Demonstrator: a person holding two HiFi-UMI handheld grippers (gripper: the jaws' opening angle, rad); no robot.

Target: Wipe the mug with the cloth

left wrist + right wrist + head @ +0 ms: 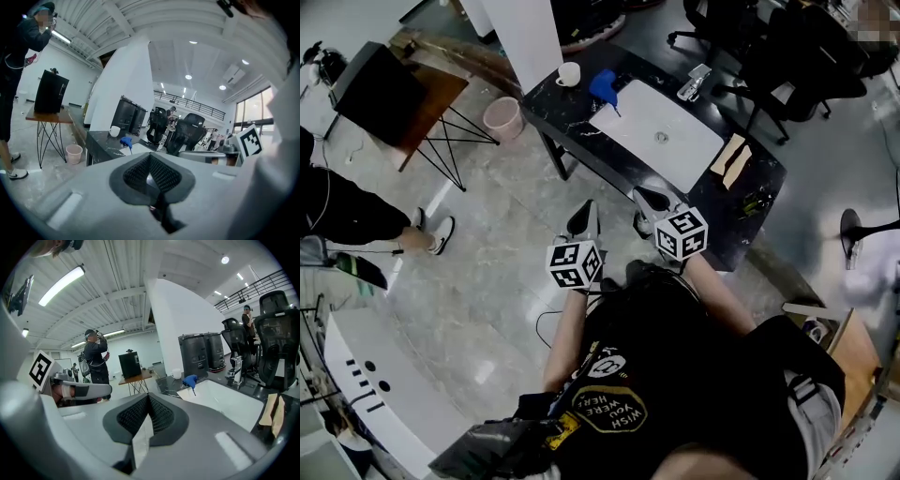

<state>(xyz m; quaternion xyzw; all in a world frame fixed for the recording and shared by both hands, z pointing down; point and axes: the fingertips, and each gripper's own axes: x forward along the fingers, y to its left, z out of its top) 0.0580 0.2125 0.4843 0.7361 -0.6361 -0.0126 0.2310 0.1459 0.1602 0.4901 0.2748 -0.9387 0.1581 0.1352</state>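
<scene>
A white mug (568, 73) stands at the far left corner of the black table (572, 131). A blue cloth (603, 86) lies bunched just right of it, at the edge of a white sink basin (661, 131). Both grippers are held off the table's near side, well short of mug and cloth. My left gripper (584, 210) is shut and empty, as its own view (151, 171) shows, with the mug (115, 131) and cloth (125, 141) far ahead. My right gripper (644, 195) is shut too (147, 416), holding nothing; the mug (176, 373) and cloth (190, 380) lie beyond it.
A faucet (694, 82) stands at the basin's far side and pale wooden pieces (733, 159) lie at the table's right end. A pink bin (502, 116) sits on the floor left of the table. Office chairs (787, 56) stand behind it. A person (356, 220) stands at left.
</scene>
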